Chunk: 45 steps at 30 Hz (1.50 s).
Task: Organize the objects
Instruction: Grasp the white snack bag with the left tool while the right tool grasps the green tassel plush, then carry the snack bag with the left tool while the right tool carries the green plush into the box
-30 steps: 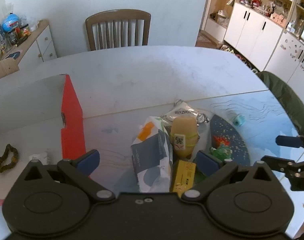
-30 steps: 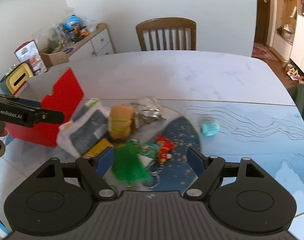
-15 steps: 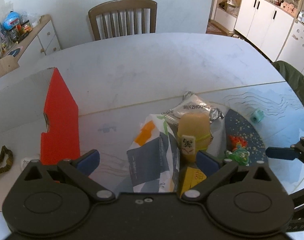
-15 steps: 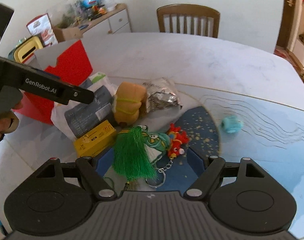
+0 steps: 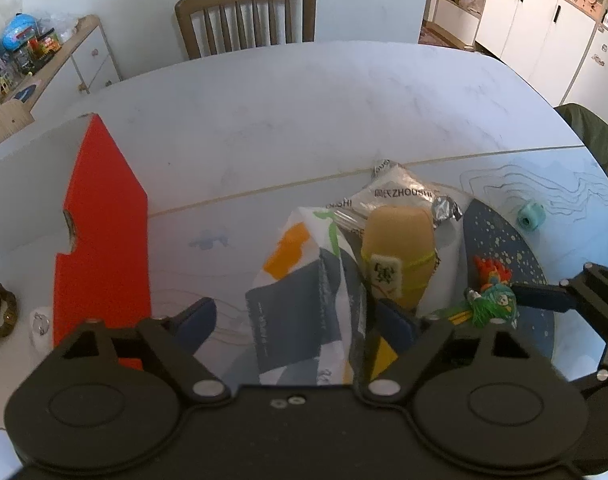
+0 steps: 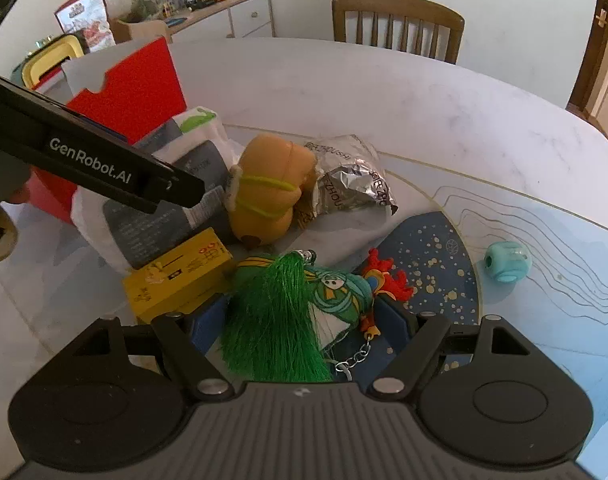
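Right gripper [image 6: 300, 320] first: its blue fingers are spread wide on either side of the green tassel keychain [image 6: 280, 320], which lies on the dark blue starry mat [image 6: 432, 248] with its chain trailing toward the camera; nothing clenched there. Over on the left gripper [image 5: 292, 320], the fingers also stand apart, straddling the white pouch with grey and orange panels [image 5: 300, 280], and contact cannot be made out. Just beyond the tassel sits a yellow box [image 6: 176, 276] with red and black print too small to read. Next back, the tan plush [image 5: 398, 248], bound by a yellow-green band that carries a mahjong tile [image 5: 386, 273]. Behind it a crumpled silver snack bag [image 5: 400, 196], lettered "ZHOUSHI". The left tool's arm cuts across the right view, marked "GenRobot.AI". Off to the right, well apart, a small teal bead [image 6: 506, 261]. To the left stands the red and white box [image 5: 100, 216], and farthest back a wooden chair [image 5: 246, 16] at the white table [image 5: 304, 100].
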Each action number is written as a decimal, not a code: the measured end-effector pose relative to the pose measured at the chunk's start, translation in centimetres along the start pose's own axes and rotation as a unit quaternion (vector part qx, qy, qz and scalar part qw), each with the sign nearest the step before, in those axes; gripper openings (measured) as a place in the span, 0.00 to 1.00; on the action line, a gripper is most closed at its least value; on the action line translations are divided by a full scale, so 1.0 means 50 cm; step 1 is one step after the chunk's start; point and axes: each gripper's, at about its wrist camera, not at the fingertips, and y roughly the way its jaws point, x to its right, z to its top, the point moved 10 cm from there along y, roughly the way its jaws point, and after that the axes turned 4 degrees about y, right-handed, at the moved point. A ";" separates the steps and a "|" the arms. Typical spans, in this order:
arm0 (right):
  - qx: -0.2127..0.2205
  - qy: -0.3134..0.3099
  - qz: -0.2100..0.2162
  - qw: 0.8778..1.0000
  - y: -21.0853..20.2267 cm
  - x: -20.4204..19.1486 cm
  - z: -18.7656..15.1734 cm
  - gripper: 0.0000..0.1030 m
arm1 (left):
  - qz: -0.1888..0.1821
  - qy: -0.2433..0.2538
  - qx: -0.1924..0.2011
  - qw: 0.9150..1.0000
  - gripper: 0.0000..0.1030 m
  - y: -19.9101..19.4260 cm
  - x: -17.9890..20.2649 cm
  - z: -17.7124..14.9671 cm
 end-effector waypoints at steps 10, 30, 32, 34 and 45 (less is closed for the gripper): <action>-0.003 -0.020 -0.018 1.000 0.010 -0.006 -0.003 0.77 | -0.024 -0.010 -0.009 1.000 0.54 0.006 0.004 -0.010; 0.021 -0.011 -0.038 0.999 -0.033 -0.005 0.016 0.70 | -0.055 -0.022 0.021 0.998 0.31 -0.065 0.001 -0.010; 0.027 -0.006 -0.037 0.999 -0.050 -0.004 0.024 0.70 | -0.059 -0.025 0.023 0.998 0.31 -0.081 -0.002 -0.009; 0.032 -0.001 -0.033 0.999 -0.070 -0.003 0.032 0.70 | -0.063 -0.028 0.027 0.997 0.31 -0.097 -0.007 -0.009; 0.057 0.011 -0.006 0.998 -0.182 -0.045 0.099 0.70 | -0.082 -0.053 0.038 0.995 0.31 -0.179 -0.056 0.000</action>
